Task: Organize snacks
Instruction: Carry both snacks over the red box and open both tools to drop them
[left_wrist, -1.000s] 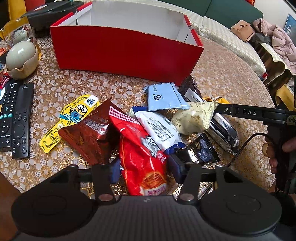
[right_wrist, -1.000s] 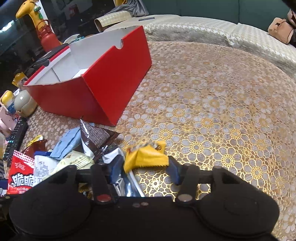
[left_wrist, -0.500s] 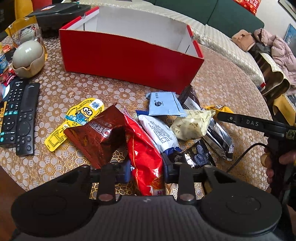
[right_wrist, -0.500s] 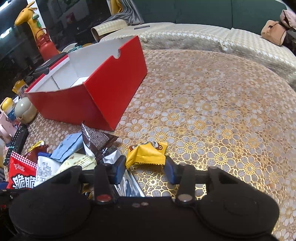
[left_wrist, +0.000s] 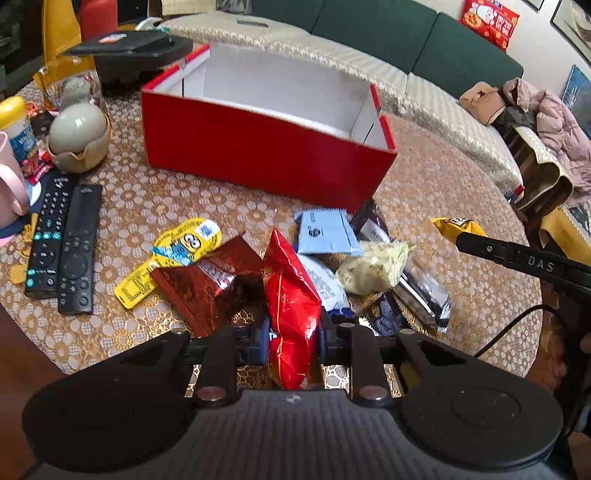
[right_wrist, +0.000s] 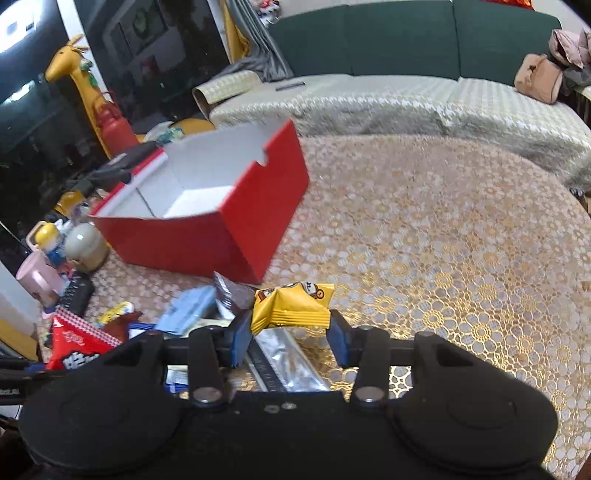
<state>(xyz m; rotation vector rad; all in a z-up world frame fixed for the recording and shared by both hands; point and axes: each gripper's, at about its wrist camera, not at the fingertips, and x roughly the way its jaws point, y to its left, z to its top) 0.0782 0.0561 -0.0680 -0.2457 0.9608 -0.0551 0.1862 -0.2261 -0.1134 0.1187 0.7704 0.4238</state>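
Observation:
My left gripper (left_wrist: 293, 338) is shut on a red snack bag (left_wrist: 291, 299) and holds it upright above the snack pile. My right gripper (right_wrist: 290, 334) is shut on a yellow snack packet (right_wrist: 291, 304), lifted off the table; that packet also shows in the left wrist view (left_wrist: 456, 225). The open red box (left_wrist: 266, 151) with a white inside stands empty behind the pile; it also shows in the right wrist view (right_wrist: 207, 229). On the table lie a brown foil bag (left_wrist: 210, 282), a light blue packet (left_wrist: 325, 232), a cream packet (left_wrist: 369, 267), a silver packet (left_wrist: 424, 299) and a yellow minion packet (left_wrist: 173, 254).
Two black remotes (left_wrist: 62, 247) lie at the left, with a pink mug (left_wrist: 9, 184), a grey egg-shaped holder (left_wrist: 77, 138) and a black device (left_wrist: 129, 59) behind. The round table's lace cloth (right_wrist: 443, 240) stretches right. A sofa (right_wrist: 406, 92) curves behind.
My left gripper closed on the red bag and lifted it upright. My right gripper closed on the yellow packet and raised it off the table.

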